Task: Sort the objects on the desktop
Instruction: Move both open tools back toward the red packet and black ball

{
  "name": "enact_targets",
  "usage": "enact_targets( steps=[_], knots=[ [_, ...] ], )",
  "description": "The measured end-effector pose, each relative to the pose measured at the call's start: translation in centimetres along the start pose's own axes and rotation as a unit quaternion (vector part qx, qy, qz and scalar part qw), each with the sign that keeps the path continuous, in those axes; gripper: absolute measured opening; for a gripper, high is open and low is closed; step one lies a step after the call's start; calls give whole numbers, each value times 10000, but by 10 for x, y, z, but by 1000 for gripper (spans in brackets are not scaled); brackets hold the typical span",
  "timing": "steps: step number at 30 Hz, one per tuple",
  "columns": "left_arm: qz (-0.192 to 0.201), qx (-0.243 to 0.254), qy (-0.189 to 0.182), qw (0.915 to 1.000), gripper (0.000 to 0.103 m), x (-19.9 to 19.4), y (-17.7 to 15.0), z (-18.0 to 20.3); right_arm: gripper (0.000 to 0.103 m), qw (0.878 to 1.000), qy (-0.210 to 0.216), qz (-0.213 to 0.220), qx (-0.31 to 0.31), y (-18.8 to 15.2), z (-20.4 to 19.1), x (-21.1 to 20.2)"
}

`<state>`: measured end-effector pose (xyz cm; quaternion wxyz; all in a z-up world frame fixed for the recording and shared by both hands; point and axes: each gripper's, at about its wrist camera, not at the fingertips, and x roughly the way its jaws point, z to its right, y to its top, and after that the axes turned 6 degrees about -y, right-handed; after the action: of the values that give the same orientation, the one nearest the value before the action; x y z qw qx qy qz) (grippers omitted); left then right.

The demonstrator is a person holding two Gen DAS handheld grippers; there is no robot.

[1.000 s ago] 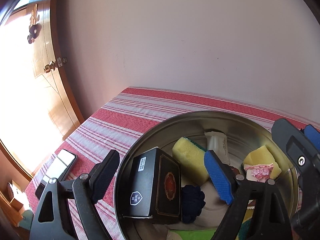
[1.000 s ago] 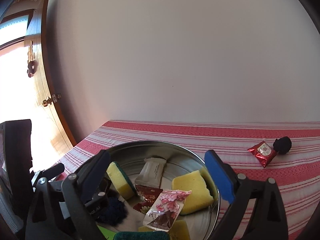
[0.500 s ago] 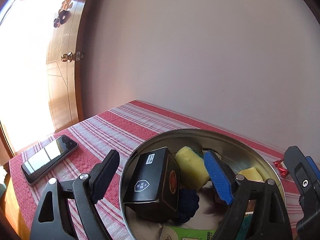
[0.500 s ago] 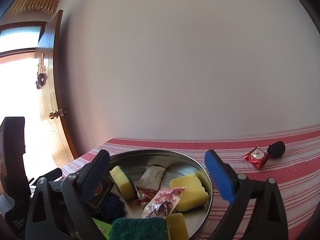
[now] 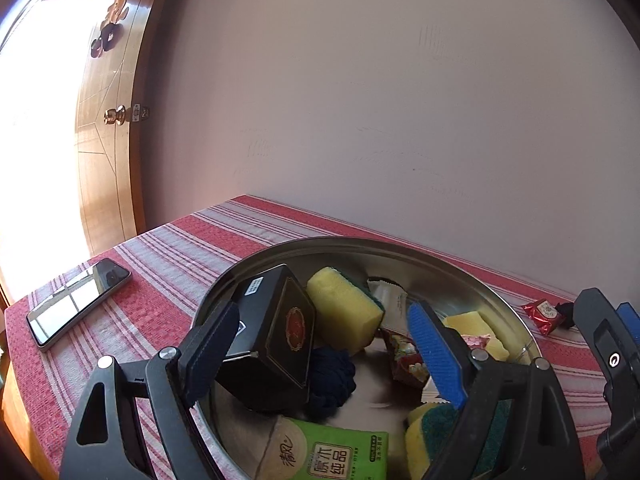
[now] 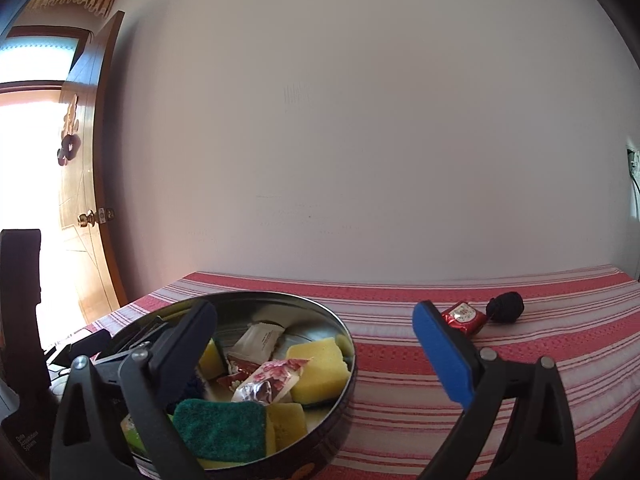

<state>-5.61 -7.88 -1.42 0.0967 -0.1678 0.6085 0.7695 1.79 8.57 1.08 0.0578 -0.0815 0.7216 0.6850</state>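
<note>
So both grippers hang wide open w/ nothing held. Left gripper [image 5: 324, 348] sits over the round metal tin [image 5: 400, 248], jaws straddling the black box [image 5: 276, 336], which is propped on edge against the tin wall. Right gripper [image 6: 316, 352] is beside the tin's right rim, over the red striped tablecloth [image 6: 500, 360].

Tin already packed: 3+ yellow-green sponges [image 5: 344, 308], white sachet [image 6: 260, 338], floral candy wrapper [image 6: 272, 380], navy yarn ball [image 5: 332, 376], green tissue pack [image 5: 332, 456].

Still out on the cloth: red candy packet [image 6: 464, 318] touching a black pompom [image 6: 506, 307], well apart from tin; smartphone [image 5: 78, 302] on the left.

Risks, my read:
- red packet is flat + slick foil, jaws may skid or pinch cloth instead.
- pompom touches it, so 1 grab could drag both.
- tin crowded, a drop may land on the heap and bounce out.
- black box tilted, a bump from the left jaw could tip it.
</note>
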Motion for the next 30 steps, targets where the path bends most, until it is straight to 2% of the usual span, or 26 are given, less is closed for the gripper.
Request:
enact_targets(
  steps=[2,6,8,11,15,19,23,30],
  knots=[
    [37,145,-91,9998,88,-4,-4,13,100,10000,-84,27,-34,0,9,-3],
    [146,635,-32,9979,88,-10,-8,38,100,9989,-409,2,-228,-1,28,-5],
    [195,688,-200,9972,88,-13,-10,47,100,9978,-602,-3,-261,-1,41,-7],
    [60,811,-446,9957,88,-12,-12,63,102,9955,-902,-57,-284,-2,63,-7],
    [30,1084,-642,9920,88,-12,-17,86,102,9924,-1198,-285,-10,-2,99,1],
    [-59,1484,-845,9853,88,-12,-24,113,102,9869,-1554,-323,279,-2,134,1],
    [-183,1722,-1107,9786,88,-7,-29,136,102,9810,-1886,-349,275,0,156,6],
    [-763,2314,-1715,9546,88,7,-44,191,102,9739,-2205,-439,326,1,187,12]
  ],
)
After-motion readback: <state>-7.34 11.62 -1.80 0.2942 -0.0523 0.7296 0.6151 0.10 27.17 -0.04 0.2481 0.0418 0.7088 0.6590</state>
